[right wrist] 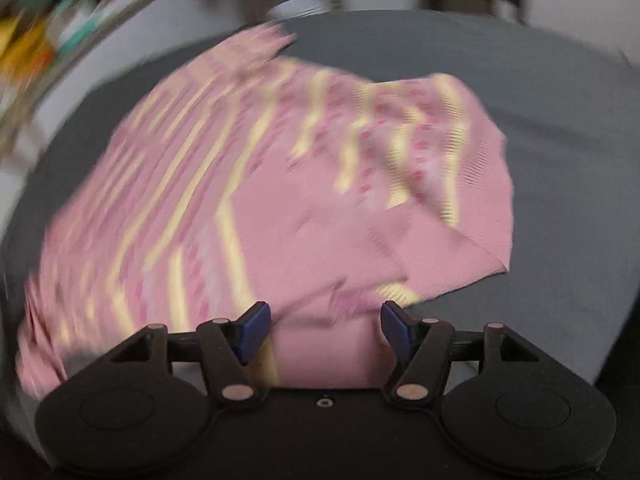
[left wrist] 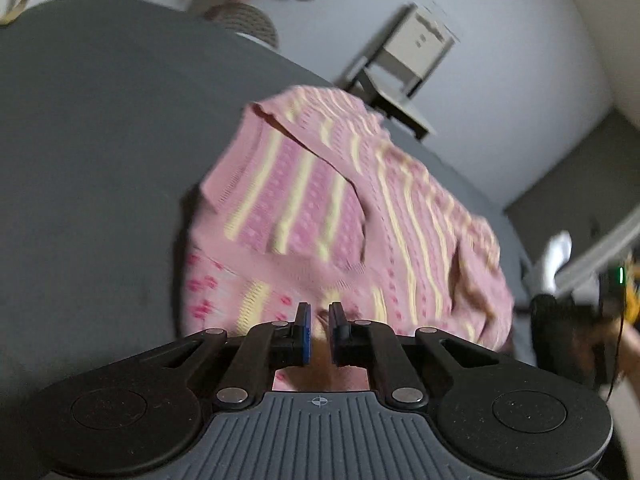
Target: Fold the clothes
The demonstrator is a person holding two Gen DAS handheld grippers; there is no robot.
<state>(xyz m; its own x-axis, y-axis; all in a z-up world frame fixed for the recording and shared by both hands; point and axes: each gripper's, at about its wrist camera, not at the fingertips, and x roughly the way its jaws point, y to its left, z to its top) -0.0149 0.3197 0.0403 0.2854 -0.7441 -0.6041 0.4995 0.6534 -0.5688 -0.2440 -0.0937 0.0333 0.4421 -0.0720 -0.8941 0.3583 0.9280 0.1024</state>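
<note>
A pink knit sweater (left wrist: 344, 200) with yellow stripes and darker pink dots lies crumpled on a dark grey table (left wrist: 100, 140). My left gripper (left wrist: 320, 316) is shut on the sweater's near edge, with pink cloth pinched between its blue pads. In the right wrist view the same sweater (right wrist: 260, 184) spreads across the grey table (right wrist: 560, 120), one part folded over at the right. My right gripper (right wrist: 326, 320) stands open, its fingers wide apart over the sweater's near pink hem. Both views are motion-blurred.
A pale chair or small stand (left wrist: 404, 64) is on the floor past the table. A woven round object (left wrist: 248, 20) sits at the table's far edge. The other gripper and a hand (left wrist: 580, 332) show at the right. Coloured clutter (right wrist: 36, 40) lies beyond the table's left.
</note>
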